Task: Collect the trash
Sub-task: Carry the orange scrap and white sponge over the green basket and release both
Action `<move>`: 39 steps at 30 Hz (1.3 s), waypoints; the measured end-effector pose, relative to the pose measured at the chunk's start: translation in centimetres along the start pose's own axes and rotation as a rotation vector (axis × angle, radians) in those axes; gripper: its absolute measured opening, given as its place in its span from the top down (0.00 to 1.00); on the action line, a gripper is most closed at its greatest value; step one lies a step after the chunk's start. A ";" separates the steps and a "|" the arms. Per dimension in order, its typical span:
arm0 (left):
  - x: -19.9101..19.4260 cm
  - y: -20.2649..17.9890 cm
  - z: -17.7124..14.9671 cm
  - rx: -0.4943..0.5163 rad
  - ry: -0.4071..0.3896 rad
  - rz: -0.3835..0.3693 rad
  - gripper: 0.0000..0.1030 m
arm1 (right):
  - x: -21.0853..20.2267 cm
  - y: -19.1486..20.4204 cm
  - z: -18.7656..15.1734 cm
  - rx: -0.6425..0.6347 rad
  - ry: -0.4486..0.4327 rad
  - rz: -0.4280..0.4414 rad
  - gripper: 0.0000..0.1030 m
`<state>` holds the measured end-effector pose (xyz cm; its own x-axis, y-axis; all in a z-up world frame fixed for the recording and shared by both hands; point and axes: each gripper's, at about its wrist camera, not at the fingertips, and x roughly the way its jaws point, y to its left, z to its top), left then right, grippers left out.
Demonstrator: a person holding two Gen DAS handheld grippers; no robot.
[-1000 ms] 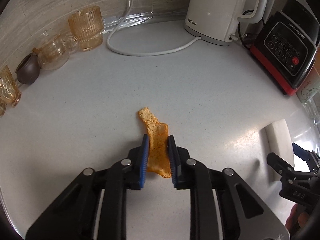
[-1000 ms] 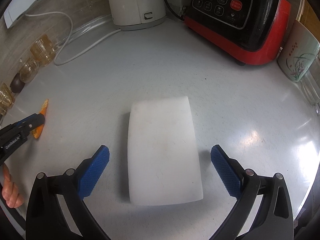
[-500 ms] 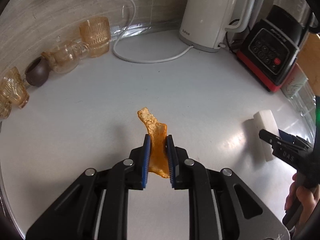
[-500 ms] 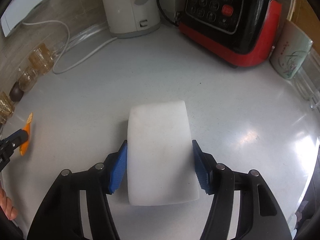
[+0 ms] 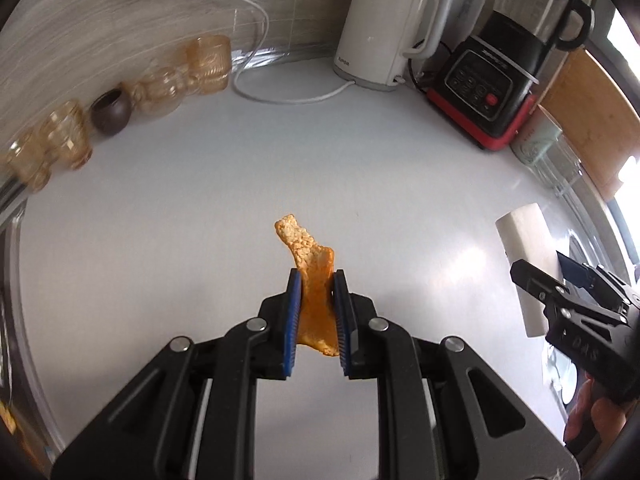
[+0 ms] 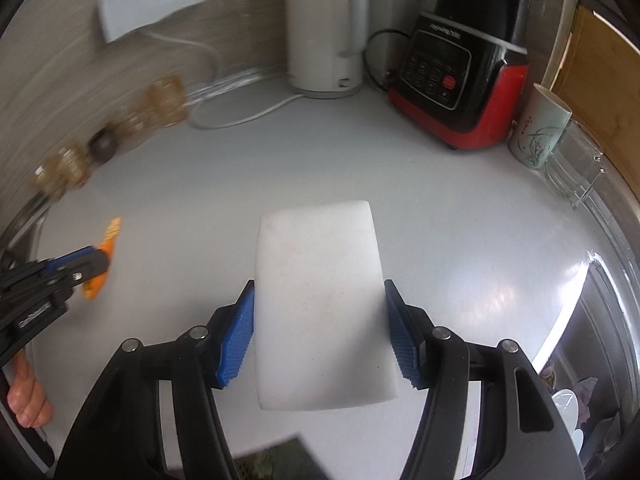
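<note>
Your orange peel scrap (image 5: 314,300) sits pinched between the blue pads (image 5: 293,312) of your left tongs (image 5: 316,280), which are nearly closed on its lower half; its pale, crumbly tip sticks out past the pads and leans to the left. It looks to be held clear of the white table (image 5: 208,208), though you cannot tell this for sure from the left wrist view. In the right wrist view the same scrap shows at the far left edge, gripped by the left tongs.

Your white foam block (image 6: 320,304) is clamped across its width by your right tongs (image 6: 320,292), both blue pads pressed flat against its long sides, the tongs about half open to span it. It extends forward from the tongs. In the left wrist view the block stands out at the right, well apart from the peel.

Along the back wall stand a white kettle (image 5: 380,32) with its cord looping on the table, and just beside it a black and red blender (image 5: 492,92). A painted cup (image 6: 538,132) stands right of the blender. At the left rear, amber glasses (image 5: 208,64) and a small dark pot (image 5: 111,112) line the wall.
</note>
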<state>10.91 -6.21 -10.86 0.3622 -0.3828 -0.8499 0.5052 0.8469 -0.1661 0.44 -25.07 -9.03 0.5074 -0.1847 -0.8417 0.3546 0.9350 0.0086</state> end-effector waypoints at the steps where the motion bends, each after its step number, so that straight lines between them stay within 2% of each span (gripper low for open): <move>1: -0.6 -0.2 -0.9 0.001 -0.001 0.004 0.85 | -0.6 0.3 -0.6 -0.012 -0.001 0.011 0.40; 11: -5.9 -3.0 -10.9 -0.082 0.016 0.064 0.84 | -5.7 2.9 -8.7 -0.178 0.038 0.197 0.40; 15: -7.3 -5.2 -15.2 -0.107 0.037 0.074 0.84 | -7.2 2.4 -12.1 -0.229 0.070 0.254 0.40; 19: -7.6 -7.5 -19.1 -0.098 0.062 0.057 0.84 | -8.4 0.9 -14.7 -0.271 0.088 0.272 0.40; 23: -5.9 -9.6 -23.1 -0.058 0.134 0.027 0.84 | -9.1 -1.1 -16.4 -0.277 0.100 0.275 0.40; 27: -1.8 -10.6 -26.4 -0.053 0.239 -0.027 0.83 | -9.5 -3.0 -17.9 -0.261 0.109 0.278 0.40; 32: 3.0 -10.7 -29.1 -0.066 0.346 -0.035 0.81 | -10.1 -4.2 -19.0 -0.247 0.113 0.287 0.40; 34: 3.3 -11.1 -29.4 -0.056 0.345 -0.020 0.75 | -10.3 -4.5 -19.5 -0.247 0.113 0.289 0.40; 36: 2.3 -11.5 -29.2 -0.041 0.304 -0.014 0.53 | -10.4 -4.7 -19.7 -0.243 0.114 0.293 0.40; 37: 1.7 -11.7 -28.8 -0.035 0.281 -0.007 0.37 | -10.4 -4.8 -19.8 -0.239 0.116 0.297 0.40; 38: 1.1 -11.8 -28.6 -0.029 0.257 0.002 0.29 | -10.4 -4.9 -19.9 -0.237 0.116 0.300 0.40; 39: 0.3 -12.0 -28.4 -0.019 0.232 0.012 0.27 | -10.4 -4.9 -20.0 -0.234 0.116 0.304 0.40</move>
<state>-17.27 -5.97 -23.29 0.1778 -0.2793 -0.9436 0.4864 0.8585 -0.1624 -22.29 -21.69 -11.08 0.4651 0.1341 -0.8751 0.0067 0.9879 0.1550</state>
